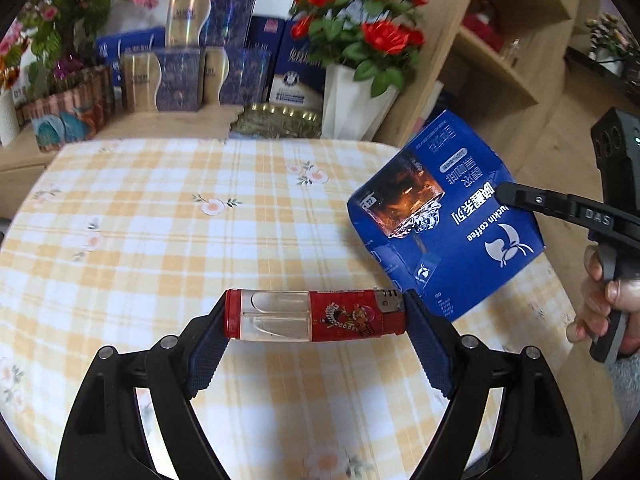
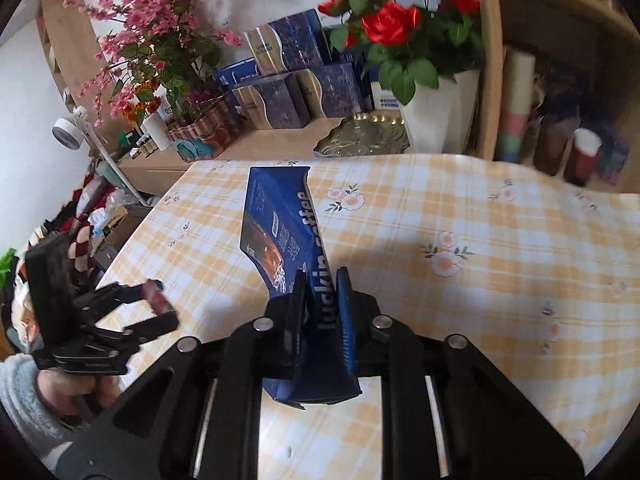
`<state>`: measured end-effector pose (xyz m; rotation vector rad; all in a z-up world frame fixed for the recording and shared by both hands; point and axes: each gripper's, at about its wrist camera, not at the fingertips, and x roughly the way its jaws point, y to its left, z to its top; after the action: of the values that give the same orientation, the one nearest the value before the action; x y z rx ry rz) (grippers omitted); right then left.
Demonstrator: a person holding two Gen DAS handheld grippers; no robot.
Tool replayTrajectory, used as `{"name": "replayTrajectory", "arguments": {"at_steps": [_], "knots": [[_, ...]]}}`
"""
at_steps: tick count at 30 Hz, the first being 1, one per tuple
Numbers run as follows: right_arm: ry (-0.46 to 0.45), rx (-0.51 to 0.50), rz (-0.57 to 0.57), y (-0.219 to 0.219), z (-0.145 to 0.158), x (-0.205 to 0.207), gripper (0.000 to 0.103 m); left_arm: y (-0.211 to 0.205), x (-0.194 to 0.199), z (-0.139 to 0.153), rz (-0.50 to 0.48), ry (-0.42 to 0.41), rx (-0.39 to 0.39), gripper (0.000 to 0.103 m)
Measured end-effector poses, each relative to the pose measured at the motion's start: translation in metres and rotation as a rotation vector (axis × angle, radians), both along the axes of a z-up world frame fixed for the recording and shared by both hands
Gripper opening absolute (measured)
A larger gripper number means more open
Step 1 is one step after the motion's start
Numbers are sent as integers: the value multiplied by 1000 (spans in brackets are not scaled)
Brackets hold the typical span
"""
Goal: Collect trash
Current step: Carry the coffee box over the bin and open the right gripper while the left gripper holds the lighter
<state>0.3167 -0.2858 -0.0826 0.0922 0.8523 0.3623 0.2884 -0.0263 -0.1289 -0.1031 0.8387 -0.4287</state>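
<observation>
A red lighter [image 1: 314,314] with a clear tank lies crosswise between the pads of my left gripper [image 1: 315,312], which is shut on its two ends and holds it above the checked tablecloth [image 1: 160,220]. A flattened blue coffee box [image 1: 460,232] hangs at the right, off the table. In the right wrist view my right gripper [image 2: 322,292] is shut on the narrow side of this box [image 2: 288,232]. The left gripper [image 2: 156,308] with the lighter [image 2: 158,300] shows at the lower left, held by a hand in a fleecy sleeve.
Behind the table [image 2: 460,220] a wooden sideboard carries blue and gold gift boxes [image 1: 180,80], a brass dish [image 1: 276,122], a white vase of red roses [image 1: 352,100] and pink flowers [image 2: 152,20]. Wooden shelves [image 1: 500,60] stand at the right. A hand [image 1: 600,312] grips the right tool's handle.
</observation>
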Motion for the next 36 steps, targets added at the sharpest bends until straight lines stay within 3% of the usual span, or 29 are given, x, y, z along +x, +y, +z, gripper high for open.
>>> {"name": "replayTrajectory", "arguments": {"at_steps": [11,20,27,36], "knots": [[-47,-16,41,21,38,-126,18,43,-117,50,2,-72,-28,80],[-6,39,111,38,24,-235,18,76,-193,56,0,-82,-41,80],[142,60,123,49,-43,-283,18,84,-218,49,13,-69,-46,80],[358,20,95,69,-144,-279,18,83,-222,39,19,-47,-37,80]]}}
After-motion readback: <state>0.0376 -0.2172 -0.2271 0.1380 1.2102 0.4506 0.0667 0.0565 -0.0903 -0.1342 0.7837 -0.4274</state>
